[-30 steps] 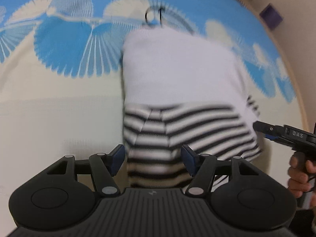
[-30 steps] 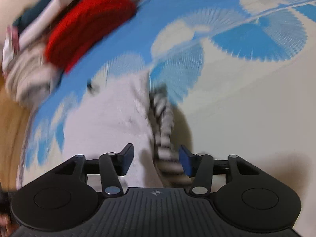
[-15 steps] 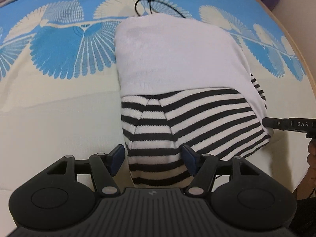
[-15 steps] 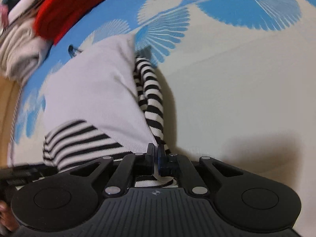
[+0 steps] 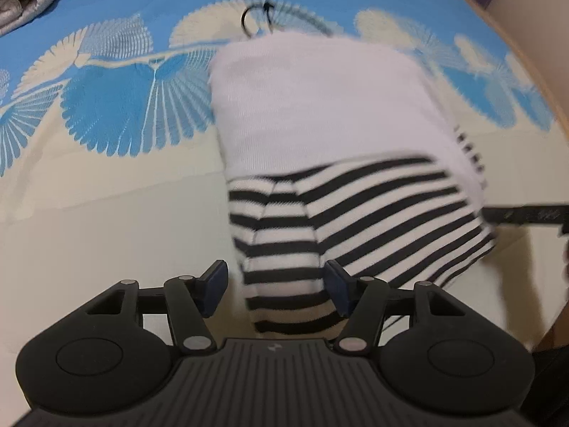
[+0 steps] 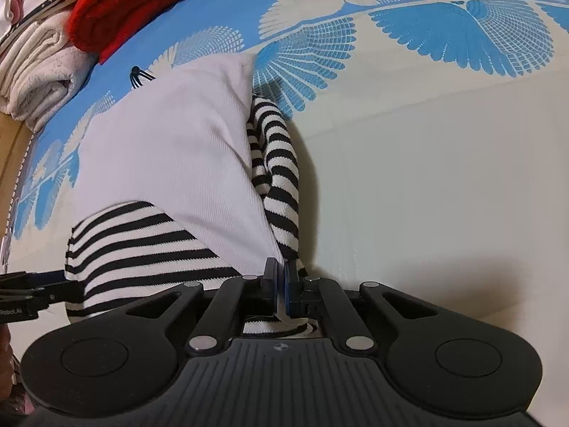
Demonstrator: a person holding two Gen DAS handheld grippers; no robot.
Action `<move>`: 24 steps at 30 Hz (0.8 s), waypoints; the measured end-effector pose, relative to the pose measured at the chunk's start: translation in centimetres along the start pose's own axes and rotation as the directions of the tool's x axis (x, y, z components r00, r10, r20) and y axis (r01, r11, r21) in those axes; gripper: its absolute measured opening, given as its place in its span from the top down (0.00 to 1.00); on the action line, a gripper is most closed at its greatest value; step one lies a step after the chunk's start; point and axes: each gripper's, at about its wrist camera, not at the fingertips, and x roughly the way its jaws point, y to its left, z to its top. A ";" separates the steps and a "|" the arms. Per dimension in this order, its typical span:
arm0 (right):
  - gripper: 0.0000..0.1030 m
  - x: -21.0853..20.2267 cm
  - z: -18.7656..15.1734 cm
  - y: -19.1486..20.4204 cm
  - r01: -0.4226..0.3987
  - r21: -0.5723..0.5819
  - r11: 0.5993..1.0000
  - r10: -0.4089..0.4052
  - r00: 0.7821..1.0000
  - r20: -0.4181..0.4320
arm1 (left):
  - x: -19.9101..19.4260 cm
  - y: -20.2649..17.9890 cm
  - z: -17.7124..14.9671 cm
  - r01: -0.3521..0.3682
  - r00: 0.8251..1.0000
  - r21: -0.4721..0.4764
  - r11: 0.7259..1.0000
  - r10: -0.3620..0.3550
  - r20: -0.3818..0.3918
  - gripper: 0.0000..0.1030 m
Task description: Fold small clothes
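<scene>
Two grippers: my right gripper (image 6: 281, 281) is clamped on the striped sweater (image 6: 170, 178) corner, my left gripper (image 5: 274, 284) closing, pads not yet pressing the hem. If left pinches only one layer, lifting could skew the fold.

Even, soft indoor light fills both fisheye views, with no glare. The left wrist view is smeared by motion blur: the striped garment (image 5: 355, 220) and the black cord (image 5: 259, 14) at 12 o'clock look streaked. The right wrist view is sharp. There, a soft shadow falls on the bed sheet (image 6: 444, 178) toward 4 o'clock, beside the right gripper (image 6: 281, 281). Straight lines bow strongly toward every edge, and the corners darken.
</scene>
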 end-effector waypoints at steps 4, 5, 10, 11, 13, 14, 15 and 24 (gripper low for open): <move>0.92 0.0 -0.2 0.3 0.068 -0.021 0.997 -0.069 0.997 -0.026 | -0.4 0.0 -0.2 -0.019 1.000 -0.014 1.000 0.019 0.005 0.34; 0.85 -0.2 -0.2 0.3 0.092 -0.015 0.996 -0.093 0.995 -0.028 | -1.1 -0.2 -0.2 -0.021 1.000 -0.016 1.000 0.022 0.023 0.34; 0.82 -5.3 -0.9 0.0 0.117 0.049 0.992 -0.123 0.983 0.137 | -7.7 0.0 -1.5 -0.054 0.974 -0.072 0.996 0.069 0.218 0.22; 0.81 -6.8 -1.3 0.4 0.117 0.031 0.993 -0.121 0.975 0.189 | -9.1 0.1 -2.0 -0.059 0.962 -0.089 0.994 0.081 0.262 0.21; 0.77 -9.7 -2.6 1.8 0.141 -0.043 0.989 -0.122 0.946 0.301 | -12.1 -0.6 -3.8 -0.083 0.929 -0.099 0.992 0.113 0.353 0.17; 0.69 -11.3 -3.6 2.7 0.155 -0.079 0.985 -0.117 0.926 0.360 | -13.4 -1.1 -5.1 -0.097 0.909 -0.099 0.990 0.128 0.397 0.16; 0.64 -12.6 -4.6 3.2 0.157 -0.101 0.982 -0.104 0.910 0.401 | -14.5 -1.7 -6.3 -0.105 0.890 -0.101 0.989 0.139 0.435 0.11; 0.27 -16.7 -16.0 6.7 0.171 -0.184 0.968 -0.052 0.854 0.518 | -14.8 -8.6 -17.3 -0.116 0.850 -0.201 0.973 0.201 0.487 0.03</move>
